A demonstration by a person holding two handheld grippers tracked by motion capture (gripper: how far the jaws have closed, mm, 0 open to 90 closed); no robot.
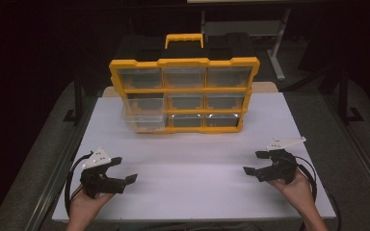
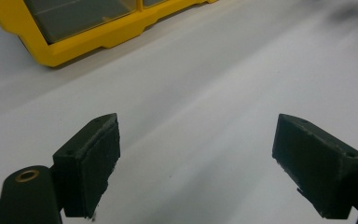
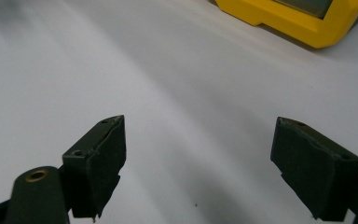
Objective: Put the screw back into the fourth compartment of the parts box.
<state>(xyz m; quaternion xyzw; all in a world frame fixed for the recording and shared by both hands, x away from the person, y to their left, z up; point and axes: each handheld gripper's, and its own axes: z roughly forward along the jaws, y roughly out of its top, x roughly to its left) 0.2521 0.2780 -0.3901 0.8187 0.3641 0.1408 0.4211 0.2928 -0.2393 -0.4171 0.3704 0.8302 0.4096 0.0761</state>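
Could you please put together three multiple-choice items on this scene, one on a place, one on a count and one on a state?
1. Where does the yellow drawer organizer stand on the white table?
A. At the far side, upright
B. Between the two tongs
C. At the near edge, lying flat

2. How many clear drawers does its front show?
A. Four
B. Six
C. Nine

3. What state is the lower-left drawer in?
A. Pushed in flush
B. Pulled out partway
C. Taken out and lying on the table

Answers:
1. A: the high view shows it upright at the far side, well beyond the left tongs and the right tongs.
2. C: three rows of three drawers.
3. B: it juts forward of the yellow frame while the others sit flush.
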